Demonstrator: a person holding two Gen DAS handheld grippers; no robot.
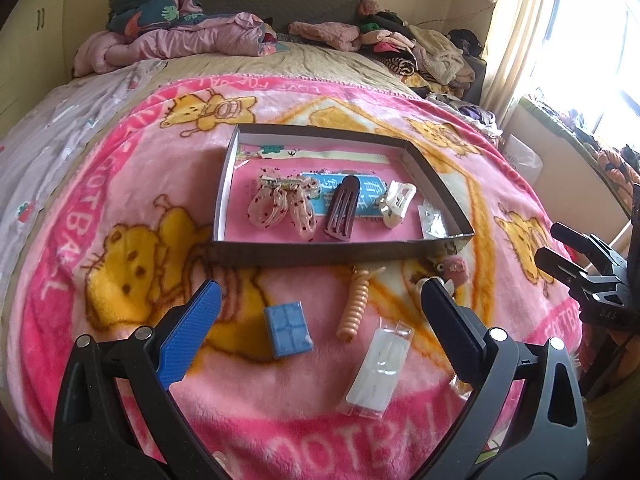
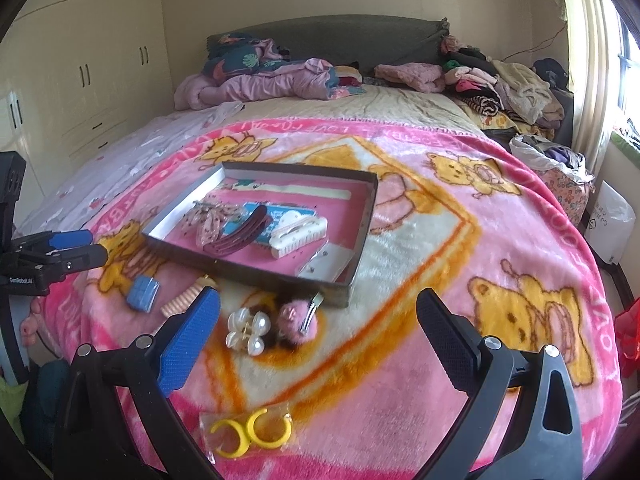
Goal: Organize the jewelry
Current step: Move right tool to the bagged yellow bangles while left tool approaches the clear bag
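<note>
Jewelry tray (image 1: pixel 436 184) holds 3 hair clips; I see my left gripper (image 1: pixel 320 308) and right gripper (image 2: pixel 318 320) both spread wide, grasping nothing, above the blanket (image 2: pixel 440 240).

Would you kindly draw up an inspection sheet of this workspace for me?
Surface: pink cartoon blanket spread on a bed.
Job's things: shallow box holds bow clip, maroon clip, white claw clip; outside lie blue box, coiled hair tie, pearl clip, pink pompom clip, yellow hoops.
Clutter: clothes pile near the headboard.
Grippers: left gripper and right gripper open, empty.
Cables: nothing seen.
Surroundings: wardrobe, window.
</note>
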